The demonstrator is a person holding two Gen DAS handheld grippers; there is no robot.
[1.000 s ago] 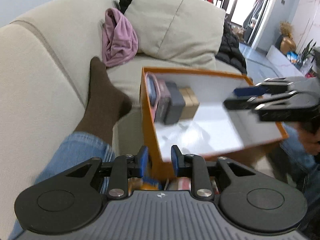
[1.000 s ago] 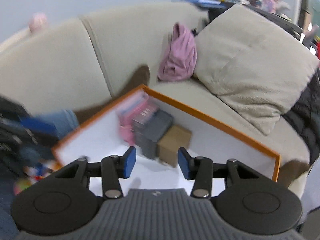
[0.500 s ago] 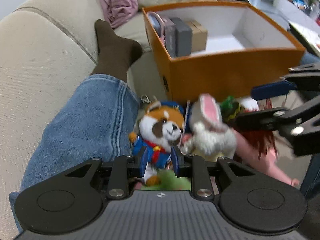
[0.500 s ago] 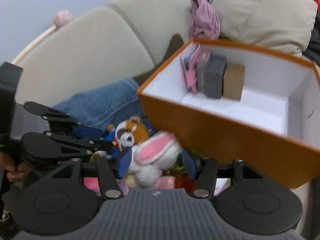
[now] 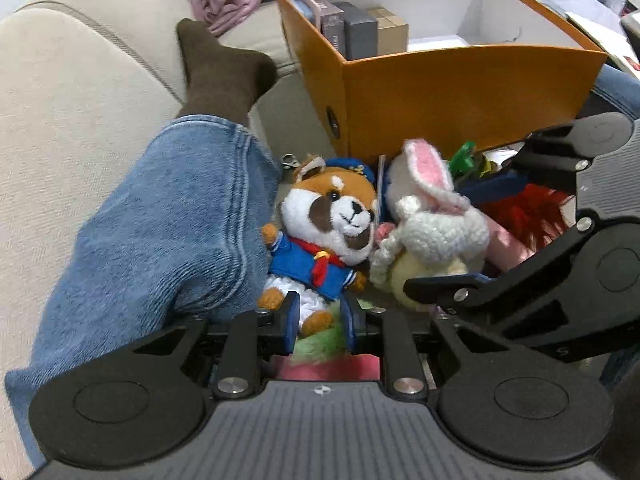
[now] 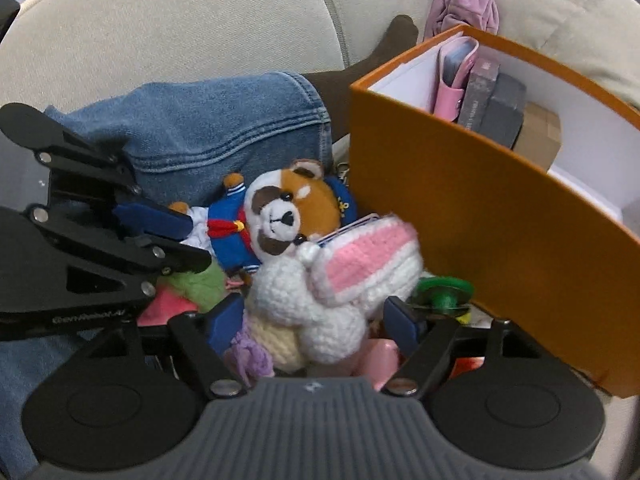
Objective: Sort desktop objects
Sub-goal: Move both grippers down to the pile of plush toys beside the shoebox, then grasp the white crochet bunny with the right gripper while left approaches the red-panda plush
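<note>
my right gripper (image 6: 314, 320) is opening around the crochet bunny (image 6: 332, 284); left gripper (image 5: 320, 322) sits part-open, straddling the fox plush (image 5: 324, 232) foot, not clamped

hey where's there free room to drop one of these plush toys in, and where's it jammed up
Free: the white floor of the orange box, right of the upright small boxes packed at its left end. Crowded: the pile in front of the box, where the fox plush, crochet rabbit and both grippers meet.
</note>
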